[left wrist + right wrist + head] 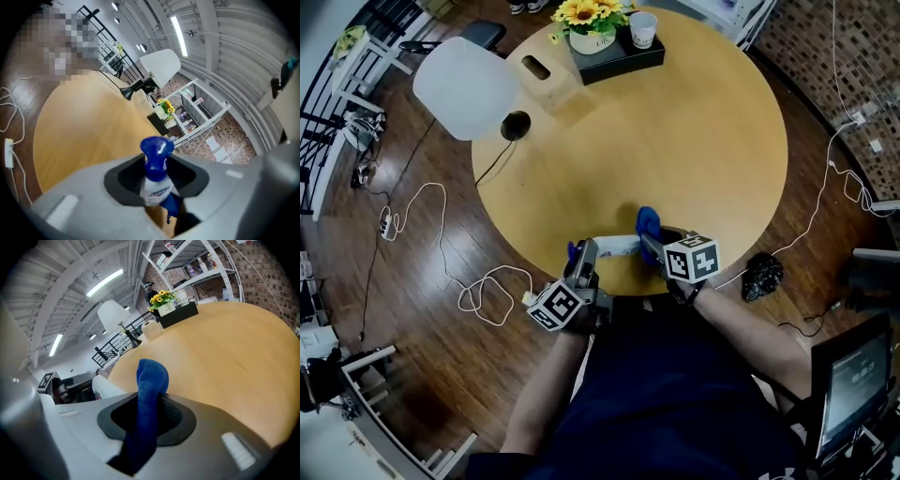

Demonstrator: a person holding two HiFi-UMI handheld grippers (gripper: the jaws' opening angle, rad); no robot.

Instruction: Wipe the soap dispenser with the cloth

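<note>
My left claw (584,255) is clenched on the soap dispenser (156,186). The white bottle sits crosswise between the jaws, lying on its side. Its blue pump head (157,151) sticks out on the outer side of this claw. The bottle's body runs the other way, towards my right claw (652,246).

My right claw is just beside the left one and is clamped on the blue cloth (149,394). A rounded fold of cloth bulges out past the jaw tips, and the rest hangs back through the jaws. The fold is at the base end of the dispenser. I cannot tell whether cloth and bottle touch.

Both claws are over the near edge of a round wooden table (703,141), angled slightly downwards. The far side of the table is well beyond both claws. There stand a white lamp (467,86), a wooden box (546,75), and a black tray (623,58). The tray carries a pot of yellow flowers (589,23) and a white cup (643,28). A white cable (478,291) trails on the wood floor to the outer side of my left claw.
</note>
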